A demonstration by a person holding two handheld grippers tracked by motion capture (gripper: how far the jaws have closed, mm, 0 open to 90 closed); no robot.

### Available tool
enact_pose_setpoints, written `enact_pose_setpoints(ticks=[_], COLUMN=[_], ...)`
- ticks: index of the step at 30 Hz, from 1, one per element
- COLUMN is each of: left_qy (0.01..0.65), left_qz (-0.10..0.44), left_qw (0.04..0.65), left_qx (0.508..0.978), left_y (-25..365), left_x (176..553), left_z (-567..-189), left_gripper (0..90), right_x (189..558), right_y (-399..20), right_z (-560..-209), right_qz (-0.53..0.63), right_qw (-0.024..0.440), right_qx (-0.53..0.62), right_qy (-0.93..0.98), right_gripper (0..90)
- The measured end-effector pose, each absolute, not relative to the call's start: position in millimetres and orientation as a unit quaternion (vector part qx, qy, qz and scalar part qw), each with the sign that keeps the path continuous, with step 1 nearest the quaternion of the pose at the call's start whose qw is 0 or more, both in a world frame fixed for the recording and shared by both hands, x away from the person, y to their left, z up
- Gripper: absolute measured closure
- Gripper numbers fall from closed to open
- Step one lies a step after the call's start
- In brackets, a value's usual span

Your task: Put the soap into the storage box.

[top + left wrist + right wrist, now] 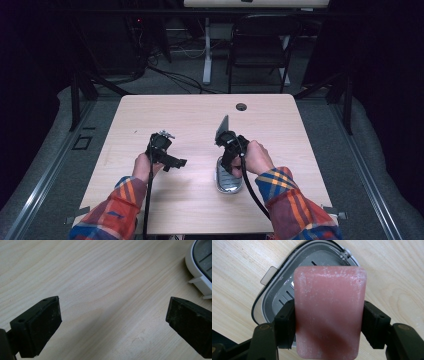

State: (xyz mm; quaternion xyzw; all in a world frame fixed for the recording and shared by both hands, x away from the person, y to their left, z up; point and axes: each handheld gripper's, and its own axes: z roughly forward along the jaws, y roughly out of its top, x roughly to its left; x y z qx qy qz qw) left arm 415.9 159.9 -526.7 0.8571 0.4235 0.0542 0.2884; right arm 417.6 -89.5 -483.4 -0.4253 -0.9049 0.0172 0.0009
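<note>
A pink bar of soap [329,302] stands upright between the jaws of my right gripper [329,326], which is shut on its two long sides. Just below it lies a grey soap dish [275,298] with drain slots and a white rim. In the high view the right gripper [227,164] points down over that dish [229,184] near the table's front. My left gripper [175,163] rests to the left, its jaws wide apart over bare wood. In the left gripper view, its open jaws [113,322] hold nothing, and the dish's white rim [193,267] shows at the upper right.
The light wooden table [190,115] has a round cable hole [241,106] near its far edge. Beyond it stand a dark folding chair [260,45] and a white desk leg [206,50], with cables on the floor.
</note>
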Motion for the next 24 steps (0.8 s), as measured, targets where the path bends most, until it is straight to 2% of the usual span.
enact_pose_setpoints(ticks=[16, 24], left_qy=[0.421, 0.42], left_qz=[0.052, 0.053], left_qw=[0.291, 0.293], left_qx=[0.857, 0.858], left_y=[159.2, 158.4], left_x=[416.0, 415.9], left_z=[-526.4, -526.4], left_gripper=[0.1, 0.0], right_x=[421.1, 421.0], right_y=[-81.5, -86.0], right_z=[-499.9, -497.0], right_qz=[0.027, 0.022], right_qw=[0.004, 0.016], right_qx=[-0.452, -0.459], right_qy=[-0.892, -0.888], right_gripper=[36.5, 35.8])
